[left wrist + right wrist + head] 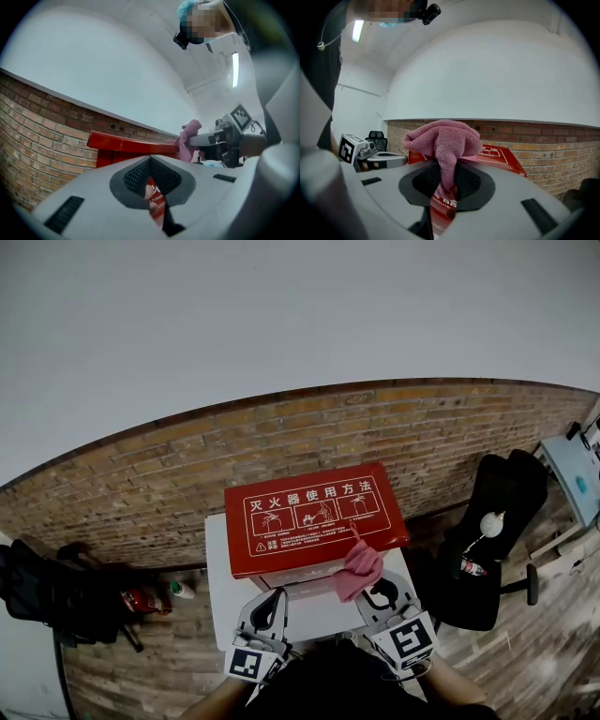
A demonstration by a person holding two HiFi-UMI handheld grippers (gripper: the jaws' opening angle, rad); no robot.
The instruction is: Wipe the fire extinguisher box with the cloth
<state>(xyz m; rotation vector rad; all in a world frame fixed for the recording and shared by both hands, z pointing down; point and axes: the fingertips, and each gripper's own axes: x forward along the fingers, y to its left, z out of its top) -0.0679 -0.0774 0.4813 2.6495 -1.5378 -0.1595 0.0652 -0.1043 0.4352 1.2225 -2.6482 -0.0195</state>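
The red box point(314, 517) sits on a white table point(220, 587) against the brick wall point(141, 484), with its printed lid tilted up towards the person. The right gripper point(375, 592) has its jaws clamped on the pink cloth point(360, 568), and a bunched wad sticks out past the tips. That wad rests on the near right part of the lid, just by the edge. The right gripper view shows the same grip: the cloth point(443, 140) is pinched between the pads, with the box point(497, 157) right behind it.

The left gripper point(269, 599) hovers low at the near left of the box. Its jaws are together with nothing between them, and it isn't touching the box as far as I can see.

I'd say the wiping is under way but far from finished. The cloth is on the lid at one corner only, and nothing on the surface shows which parts have been covered. The rest of the lid out to the far and left edges looks left to do. So do the front and sides, if those are wanted.
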